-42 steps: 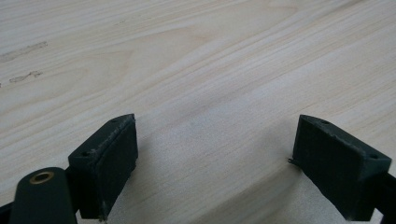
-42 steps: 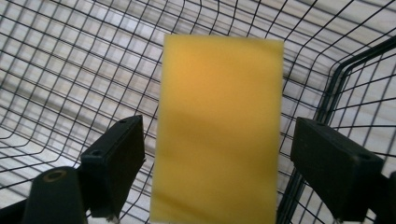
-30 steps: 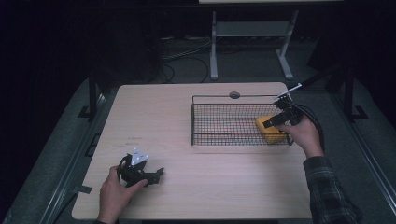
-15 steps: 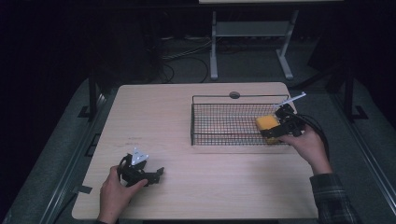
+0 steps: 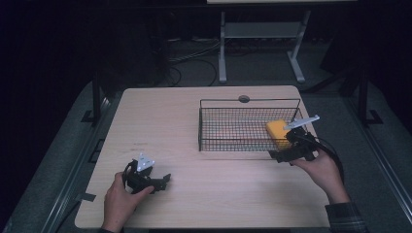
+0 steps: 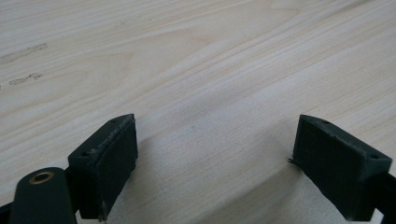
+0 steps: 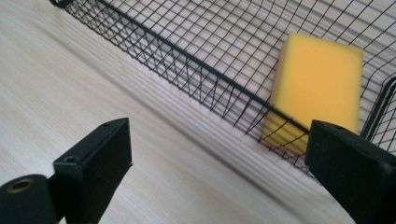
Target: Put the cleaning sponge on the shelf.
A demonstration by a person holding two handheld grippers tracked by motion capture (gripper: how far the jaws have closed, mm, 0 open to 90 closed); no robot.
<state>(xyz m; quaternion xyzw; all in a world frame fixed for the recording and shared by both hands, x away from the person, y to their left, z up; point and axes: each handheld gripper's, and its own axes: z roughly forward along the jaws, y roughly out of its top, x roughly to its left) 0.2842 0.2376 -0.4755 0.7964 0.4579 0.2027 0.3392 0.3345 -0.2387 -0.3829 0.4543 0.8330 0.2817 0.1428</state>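
1. A moment ago my right tongs (image 5: 275, 156) were inside the wire basket (image 5: 248, 103), right over the yellow sponge (image 5: 278, 132). Now they are outside it, over the table (image 5: 184, 116) on my side of the basket's near wall.
2. The jaws of my right tongs have just been opening. They stand wide apart now, and nothing is between them but bare table.
3. The sponge stayed behind in the basket. It was under my right tongs before. Now I can see it free.
4. My left tongs (image 5: 165, 178) did not move. They sit low on the table in my left hand (image 5: 121, 196), just as before.
5. In the right gripper view, the sponge (image 7: 317, 88) lies ahead of my right tongs (image 7: 219, 163), on the far side of the basket wall (image 7: 196, 65). It is close to the jaw on the right side of that view. The wires stand between the jaws and the sponge, so they do not touch it.
6. The sponge lies flat on the basket floor, in the corner nearest my right tongs.
7. In the left gripper view, my left tongs (image 6: 215, 158) are wide open too. They hold nothing. I see wood under them.
8. The sponge is far from my left tongs, well off toward my right hand (image 5: 323, 172).
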